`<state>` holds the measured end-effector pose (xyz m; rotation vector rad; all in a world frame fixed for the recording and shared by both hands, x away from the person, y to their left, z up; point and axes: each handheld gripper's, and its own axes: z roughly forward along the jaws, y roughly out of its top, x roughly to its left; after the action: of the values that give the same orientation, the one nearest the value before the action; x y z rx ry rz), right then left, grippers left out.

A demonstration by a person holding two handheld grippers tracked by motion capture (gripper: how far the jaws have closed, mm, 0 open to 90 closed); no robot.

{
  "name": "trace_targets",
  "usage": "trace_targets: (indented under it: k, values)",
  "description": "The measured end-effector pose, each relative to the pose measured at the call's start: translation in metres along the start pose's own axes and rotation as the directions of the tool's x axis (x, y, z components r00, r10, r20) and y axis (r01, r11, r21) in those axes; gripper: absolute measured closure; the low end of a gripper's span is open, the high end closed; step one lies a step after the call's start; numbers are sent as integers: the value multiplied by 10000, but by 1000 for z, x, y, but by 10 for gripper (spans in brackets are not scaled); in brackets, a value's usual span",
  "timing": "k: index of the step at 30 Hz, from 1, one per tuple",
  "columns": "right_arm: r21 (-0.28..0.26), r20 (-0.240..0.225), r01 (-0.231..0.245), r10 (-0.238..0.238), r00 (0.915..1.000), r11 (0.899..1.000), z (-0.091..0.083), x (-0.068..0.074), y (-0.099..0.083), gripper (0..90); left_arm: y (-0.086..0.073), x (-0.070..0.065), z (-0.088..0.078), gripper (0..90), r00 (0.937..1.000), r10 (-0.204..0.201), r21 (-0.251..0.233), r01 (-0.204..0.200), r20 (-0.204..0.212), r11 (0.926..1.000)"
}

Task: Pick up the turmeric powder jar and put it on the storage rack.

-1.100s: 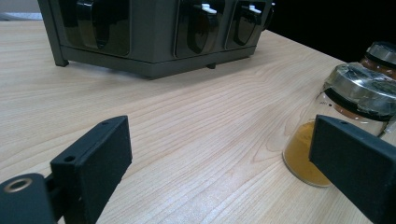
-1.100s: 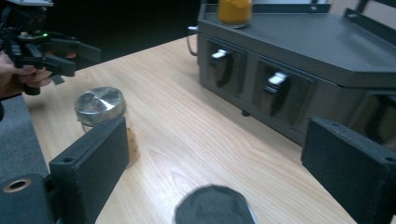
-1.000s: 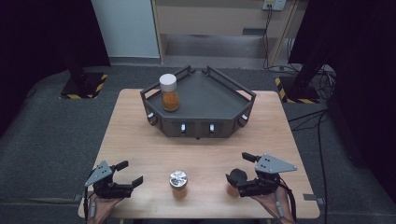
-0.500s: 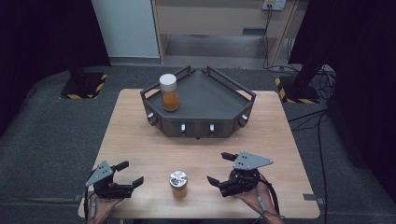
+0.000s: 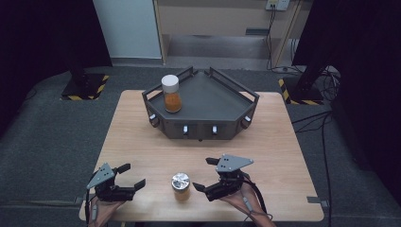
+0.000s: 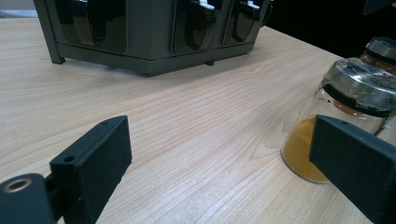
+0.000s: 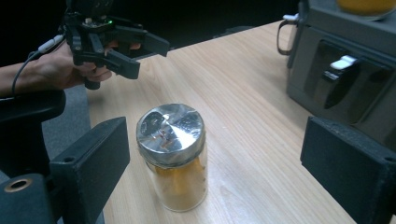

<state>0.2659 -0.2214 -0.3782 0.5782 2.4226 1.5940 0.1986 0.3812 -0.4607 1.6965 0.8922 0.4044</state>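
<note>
Leftmost, the left gripper (image 5: 126, 178) rests near the front edge of the light wooden table (image 5: 283, 142), jaws spread wide and holding nothing. Just right of it stands a small clear glass jar with a silvery foil-covered lid (image 5: 180, 186), upright on the table, about half full of orange-yellow powder. Next, the right gripper (image 5: 206, 175) sits close beside that jar, jaws wide apart, not touching it. Farther back, a dark grey angular metal tray (image 5: 222, 101) holds one taller clear jar with a white lid (image 5: 171, 93), orange powder inside. Two jars, one tray, two grippers.
</note>
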Motion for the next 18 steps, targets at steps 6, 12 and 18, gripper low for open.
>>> trace_targets:
  k: [6, 12, 18]
  values:
    - [129, -292, -54, 57, 9996, 9999, 12, 0, -1, 81, 0, 0, 0, 50, 10000, 16, 11, -16, -7, 10000]
    - [167, -543, -44, 53, 9985, 9999, 23, 0, 0, 83, 0, -1, 0, 51, 10000, 37, 36, -37, -14, 10000]
    - [337, -779, 11, 15, 9970, 9994, 37, 2, 2, 86, 1, -1, 0, 51, 10000, 58, 52, -58, -12, 10000]
